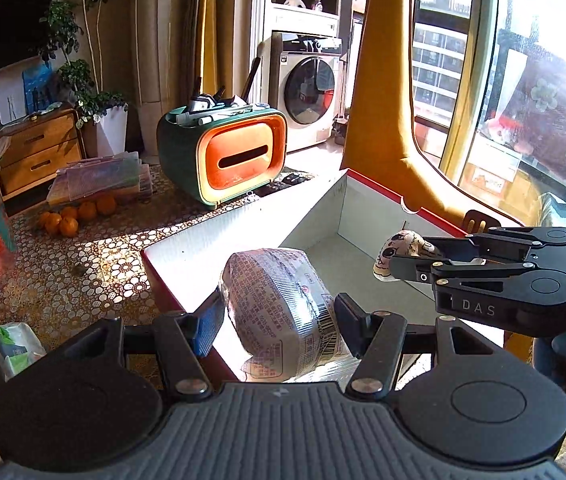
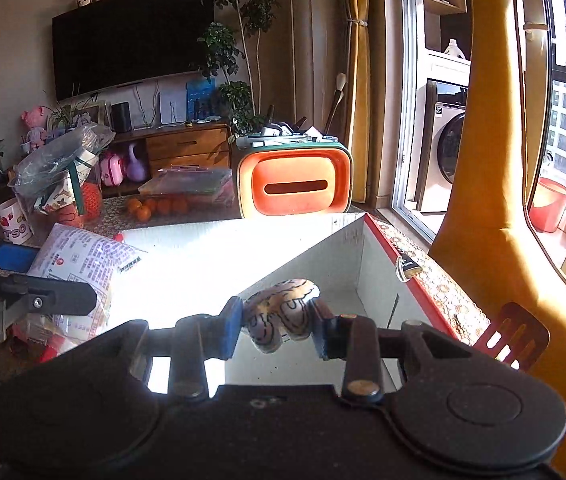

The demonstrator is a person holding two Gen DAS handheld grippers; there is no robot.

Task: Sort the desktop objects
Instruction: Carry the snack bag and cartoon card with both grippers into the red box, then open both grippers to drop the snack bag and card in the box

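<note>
An open white cardboard box (image 1: pixel 243 220) with a red rim stands on the patterned table; the same box (image 2: pixel 367 264) fills the right wrist view. My left gripper (image 1: pixel 279 322) is shut on a round packet (image 1: pixel 279 300) wrapped in clear printed plastic, held over the box's near corner. My right gripper (image 2: pixel 277 326) is shut on a small cream toy (image 2: pixel 283 316) with black line drawings, hanging over the box's inside. That right gripper (image 1: pixel 387 266) and its toy (image 1: pixel 401 246) show at the right of the left wrist view. The packet (image 2: pixel 83 264) shows at the left of the right wrist view.
A green and orange tissue holder (image 1: pixel 235 152) with pens on top stands behind the box. Several oranges (image 1: pixel 77 214) and flat plastic cases (image 1: pixel 103 180) lie at the back left. A tissue pack (image 1: pixel 15 346) lies near left. A wooden chair back (image 2: pixel 519 336) stands right of the box.
</note>
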